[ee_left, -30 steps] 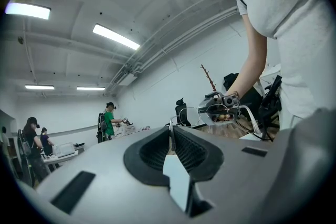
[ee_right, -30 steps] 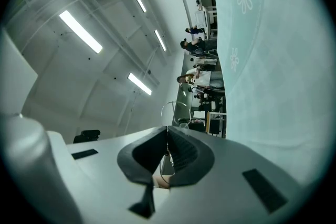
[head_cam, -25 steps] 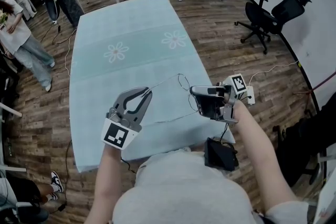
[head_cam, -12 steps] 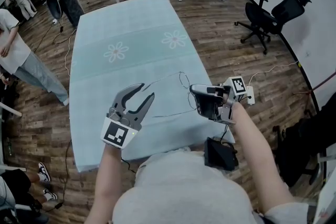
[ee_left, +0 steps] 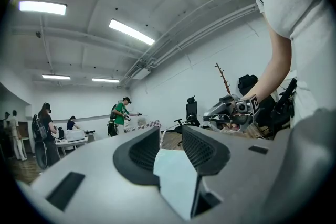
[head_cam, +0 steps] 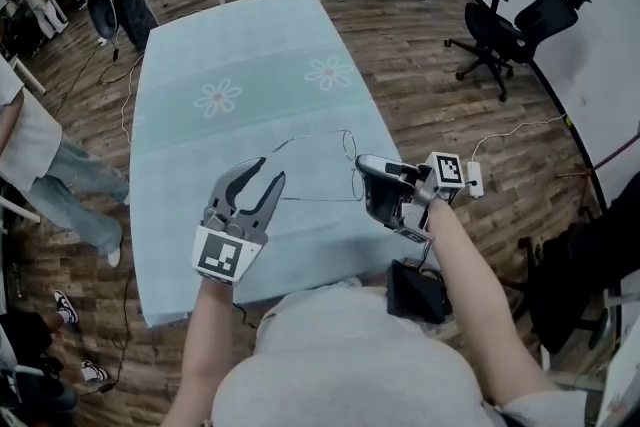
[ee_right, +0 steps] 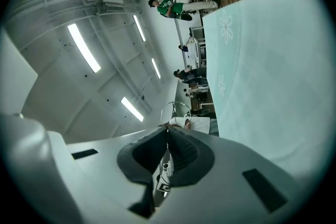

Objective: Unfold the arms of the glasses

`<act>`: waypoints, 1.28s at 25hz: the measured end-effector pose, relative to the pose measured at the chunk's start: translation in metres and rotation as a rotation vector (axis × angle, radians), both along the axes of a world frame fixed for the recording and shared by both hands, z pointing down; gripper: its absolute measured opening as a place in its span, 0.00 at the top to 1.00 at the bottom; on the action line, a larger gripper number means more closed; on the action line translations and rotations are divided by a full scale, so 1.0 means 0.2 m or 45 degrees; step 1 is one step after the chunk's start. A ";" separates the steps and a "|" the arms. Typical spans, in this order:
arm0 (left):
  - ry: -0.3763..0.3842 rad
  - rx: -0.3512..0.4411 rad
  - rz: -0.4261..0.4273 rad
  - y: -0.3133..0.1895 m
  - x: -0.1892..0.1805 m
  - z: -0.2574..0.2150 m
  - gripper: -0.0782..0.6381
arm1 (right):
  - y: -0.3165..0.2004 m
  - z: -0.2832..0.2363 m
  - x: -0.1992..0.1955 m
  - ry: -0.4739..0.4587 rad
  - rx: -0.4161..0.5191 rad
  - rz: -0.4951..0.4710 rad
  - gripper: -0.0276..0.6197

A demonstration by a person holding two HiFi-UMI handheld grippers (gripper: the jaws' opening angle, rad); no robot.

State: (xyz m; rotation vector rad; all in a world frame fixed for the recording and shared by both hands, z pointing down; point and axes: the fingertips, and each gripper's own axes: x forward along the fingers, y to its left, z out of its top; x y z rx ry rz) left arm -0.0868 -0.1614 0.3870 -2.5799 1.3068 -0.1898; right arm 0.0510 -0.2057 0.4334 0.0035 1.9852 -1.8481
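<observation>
Sideways, right tongs (head_cam: 365, 179) reach leftward, clamping the glasses (head_cam: 347, 148).

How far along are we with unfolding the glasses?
Both arms of the glasses already look swung out over the tablecloth. In hand: the right gripper is shut on the frame; the left gripper has just opened its jaws, nothing between them. Left, probably: set them down.

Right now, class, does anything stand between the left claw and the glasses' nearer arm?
Nothing visible. The left claw, its jaws just opened and empty, sits close to the free tip of the nearer arm; the right claw pinches the glasses.
</observation>
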 end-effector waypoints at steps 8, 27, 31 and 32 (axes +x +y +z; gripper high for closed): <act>0.046 0.000 -0.063 -0.01 -0.03 -0.03 0.72 | -0.04 0.01 0.00 0.051 -0.035 0.139 0.94; 0.165 0.002 -0.235 0.00 -0.11 -0.01 0.88 | -0.06 0.03 -0.03 0.115 0.005 0.424 0.94; 0.165 0.004 -0.186 0.01 -0.07 -0.02 0.88 | -0.07 0.00 -0.05 0.119 0.029 0.471 0.94; 0.162 0.007 -0.186 0.01 -0.07 -0.02 0.88 | -0.07 0.00 -0.06 0.114 0.031 0.489 0.94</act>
